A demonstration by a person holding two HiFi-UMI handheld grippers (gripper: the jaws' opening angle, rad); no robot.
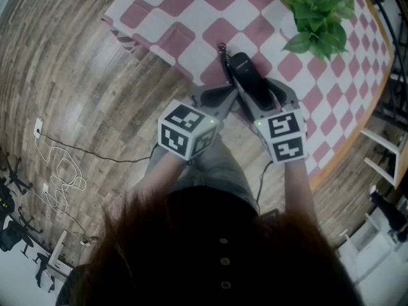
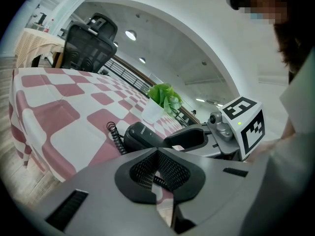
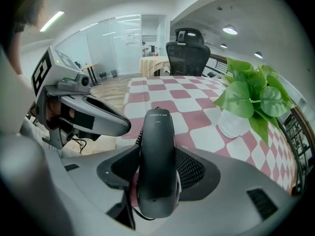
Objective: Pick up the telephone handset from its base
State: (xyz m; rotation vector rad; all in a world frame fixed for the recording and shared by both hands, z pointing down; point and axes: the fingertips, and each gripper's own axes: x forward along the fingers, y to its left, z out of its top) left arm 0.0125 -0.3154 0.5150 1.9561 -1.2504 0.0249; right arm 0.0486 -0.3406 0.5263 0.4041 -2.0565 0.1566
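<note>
- The table (image 1: 191,5), under a pink-and-white checked cloth, stretches away ahead of both grippers. Its near edge lies right below them, so this work sits at the lip, with wooden floor (image 1: 76,75) under the person and out past the left gripper's outer side.
- The plant (image 3: 251,95) in its white pot stands ahead of the right gripper, off its outer side and well apart from the jaws. Straight up and back toward the person looks like the free way out, and a swing outward looks tighter.
- The left gripper (image 2: 158,173) has its jaws together with nothing in them. It sits just beside the right gripper's inner jaw, and I judge it best held off so it does not crowd the close.
- The right gripper (image 3: 158,176) points steeply down with its jaws spread wide, one on each side of the handset. The pads are not pressing on it.
- The handset (image 3: 157,132) lies lengthwise between those jaws, its far end pointing away. I cannot make out the base beneath it. The shell is smooth and rounded, so a square, centred close on its middle should hold best.
- The coiled cord (image 2: 114,137) lies beside the handset's far end, on the left gripper's side. A slow lift should keep it from dragging.
</note>
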